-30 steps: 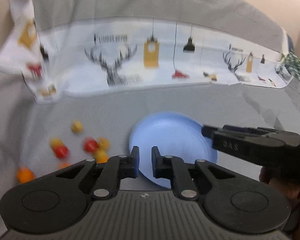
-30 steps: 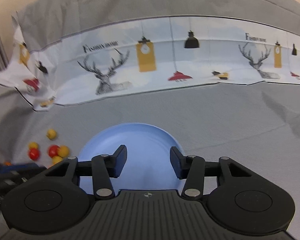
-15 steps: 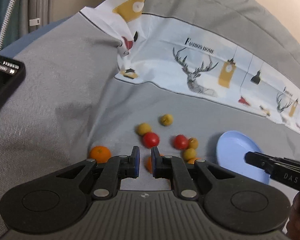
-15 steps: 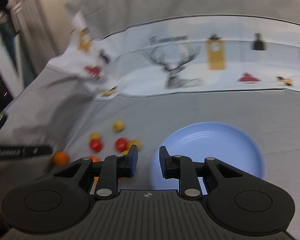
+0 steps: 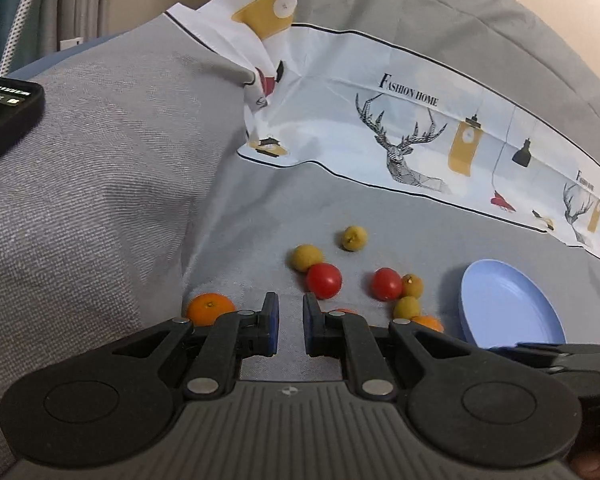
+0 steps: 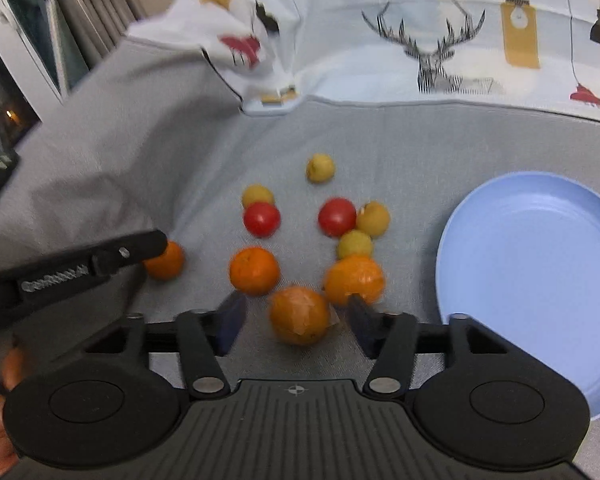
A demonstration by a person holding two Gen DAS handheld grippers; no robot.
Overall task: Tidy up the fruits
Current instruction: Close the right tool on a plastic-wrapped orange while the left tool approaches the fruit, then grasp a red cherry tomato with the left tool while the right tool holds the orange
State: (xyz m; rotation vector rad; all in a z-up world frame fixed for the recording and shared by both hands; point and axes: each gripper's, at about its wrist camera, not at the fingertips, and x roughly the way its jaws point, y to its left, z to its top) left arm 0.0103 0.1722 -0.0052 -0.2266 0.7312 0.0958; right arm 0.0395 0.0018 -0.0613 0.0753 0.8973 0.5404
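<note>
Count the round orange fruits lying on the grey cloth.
4. One orange fruit between the right gripper's opening jaws, one nearest the light blue plate, one mid-cluster, one far left, partly hidden by the left gripper.

The left gripper [image 5: 287, 322] hangs over grey cloth [image 5: 100, 200], its jaws nearly together with nothing between them. Just past its tips lie two tomatoes [image 5: 323, 280], small yellow fruits [image 5: 354, 238] and an orange [image 5: 210, 309]. A blue plate [image 5: 508, 304] sits to the right, empty.
</note>
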